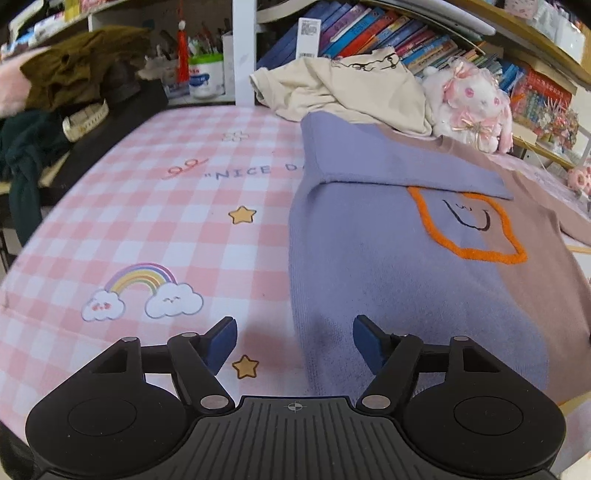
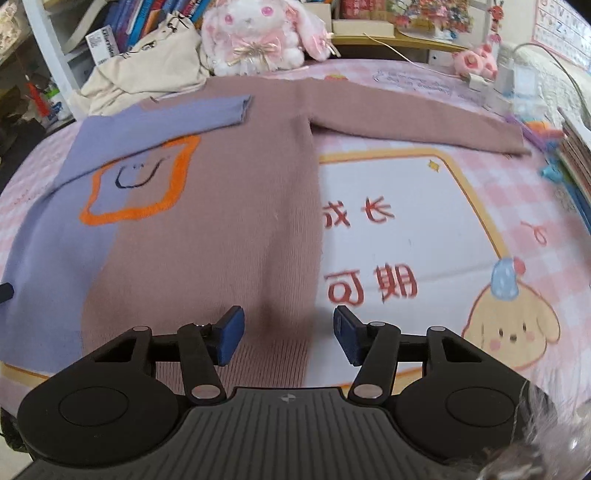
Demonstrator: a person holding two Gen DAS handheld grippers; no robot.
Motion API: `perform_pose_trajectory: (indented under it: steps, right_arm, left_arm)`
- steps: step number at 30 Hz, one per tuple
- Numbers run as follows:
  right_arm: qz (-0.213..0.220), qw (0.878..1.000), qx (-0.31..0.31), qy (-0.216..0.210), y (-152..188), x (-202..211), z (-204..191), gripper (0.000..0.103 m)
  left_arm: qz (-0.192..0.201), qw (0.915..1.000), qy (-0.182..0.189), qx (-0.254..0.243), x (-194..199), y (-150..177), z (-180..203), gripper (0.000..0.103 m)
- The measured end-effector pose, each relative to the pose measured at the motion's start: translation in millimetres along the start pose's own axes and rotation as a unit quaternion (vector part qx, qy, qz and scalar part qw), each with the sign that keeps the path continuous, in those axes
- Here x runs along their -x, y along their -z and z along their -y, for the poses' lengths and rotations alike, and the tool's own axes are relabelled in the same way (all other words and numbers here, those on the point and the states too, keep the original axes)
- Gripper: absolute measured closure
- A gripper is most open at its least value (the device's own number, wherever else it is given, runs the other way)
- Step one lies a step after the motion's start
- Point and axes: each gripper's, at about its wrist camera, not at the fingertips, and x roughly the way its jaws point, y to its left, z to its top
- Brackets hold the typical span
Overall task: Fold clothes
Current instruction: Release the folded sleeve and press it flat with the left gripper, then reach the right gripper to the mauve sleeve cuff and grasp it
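A knit sweater [image 1: 369, 266] lies flat on the pink checked cover, purple on one half and mauve on the other, with an orange outlined smiley patch [image 1: 465, 225]. Its purple sleeve [image 1: 388, 158] is folded across the chest. The mauve sleeve [image 2: 406, 118] stretches out sideways. My left gripper [image 1: 295, 343] hangs open just above the sweater's purple side edge near the hem, pads apart and gripping nothing. In the right wrist view the sweater [image 2: 221, 221] fills the middle, and my right gripper [image 2: 289, 332] stands open over the mauve hem corner, pads clear of the cloth.
A cream garment [image 1: 340, 88] and a white plush bunny [image 1: 469, 99] sit behind the sweater, against shelves of books [image 1: 369, 33]. Dark clothes [image 1: 74, 74] are heaped at the far left. Stacked books [image 2: 576, 147] and small toys line the right edge. The checked cover [image 1: 147, 221] spreads left.
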Motion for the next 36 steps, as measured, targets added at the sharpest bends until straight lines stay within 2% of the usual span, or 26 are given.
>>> perform_pose_trajectory:
  steps: [1, 3, 4, 5, 6, 8, 9, 10, 15, 21, 23, 24, 27, 29, 30, 31, 33, 36]
  right_arm:
    - [0.000, 1.000, -0.003, 0.004, 3, 0, -1, 0.050]
    - [0.007, 1.000, -0.002, 0.010, 6, 1, -3, 0.051]
    - [0.011, 1.000, -0.001, 0.014, 8, 2, -4, 0.053]
    - [0.012, 1.000, 0.000, 0.011, 9, 2, -6, 0.062]
    - [0.013, 1.000, 0.001, 0.008, 10, 2, -7, 0.074]
    - [0.014, 1.000, -0.003, 0.004, 10, 3, -11, 0.079]
    - [0.015, 1.000, -0.008, 0.004, 10, 3, -12, 0.088]
    - [0.014, 1.000, -0.008, -0.001, 11, 3, -15, 0.090]
    - [0.011, 1.000, 0.005, -0.029, 16, 4, -34, 0.091]
    - [0.011, 0.999, 0.033, -0.034, 24, 6, -60, 0.091]
    - [0.012, 0.999, 0.032, -0.028, 27, 8, -61, 0.090]
    - [0.012, 0.999, 0.030, -0.025, 28, 9, -60, 0.083]
    - [0.025, 0.999, 0.019, -0.012, 32, 22, -56, 0.058]
    - [0.038, 0.999, 0.012, -0.006, 36, 34, -52, 0.055]
    - [0.045, 0.999, 0.009, -0.003, 38, 40, -50, 0.049]
    - [0.050, 0.999, 0.003, 0.002, 40, 45, -49, 0.043]
    - [0.060, 0.998, -0.011, 0.007, 45, 56, -46, 0.038]
    - [0.072, 0.997, -0.022, 0.019, 49, 67, -45, 0.033]
  left_arm:
    - [-0.003, 0.9999, 0.001, 0.011, -1, 1, -2, 0.059]
    - [-0.001, 0.9998, 0.011, 0.016, 0, 3, -2, 0.063]
    - [-0.002, 0.9998, 0.016, 0.014, 0, 4, -2, 0.076]
    - [-0.006, 0.9997, 0.021, 0.009, 0, 3, -1, 0.091]
    - [-0.007, 0.9996, 0.025, 0.008, 1, 3, -2, 0.096]
    - [-0.006, 0.9995, 0.029, 0.013, 2, 5, -7, 0.099]
    - [-0.005, 0.9994, 0.032, 0.016, 3, 5, -9, 0.099]
    - [-0.005, 0.9992, 0.034, 0.018, 4, 6, -12, 0.099]
    - [-0.004, 0.9993, 0.026, 0.025, 9, 6, -36, 0.099]
    - [-0.004, 0.9989, 0.031, 0.034, 10, 7, -57, 0.098]
    - [-0.002, 0.9987, 0.036, 0.036, 10, 8, -61, 0.093]
    - [-0.001, 0.9986, 0.036, 0.037, 11, 8, -62, 0.093]
    - [0.007, 0.9988, 0.032, 0.037, 23, 11, -58, 0.083]
    - [0.026, 0.9985, 0.036, 0.033, 37, 14, -51, 0.069]
    - [0.035, 0.9982, 0.038, 0.031, 43, 16, -48, 0.063]
    - [0.045, 0.9978, 0.040, 0.029, 50, 17, -45, 0.048]
    - [0.062, 0.9968, 0.044, 0.023, 62, 21, -37, 0.033]
    - [0.073, 0.9963, 0.045, 0.000, 71, 26, -18, 0.019]
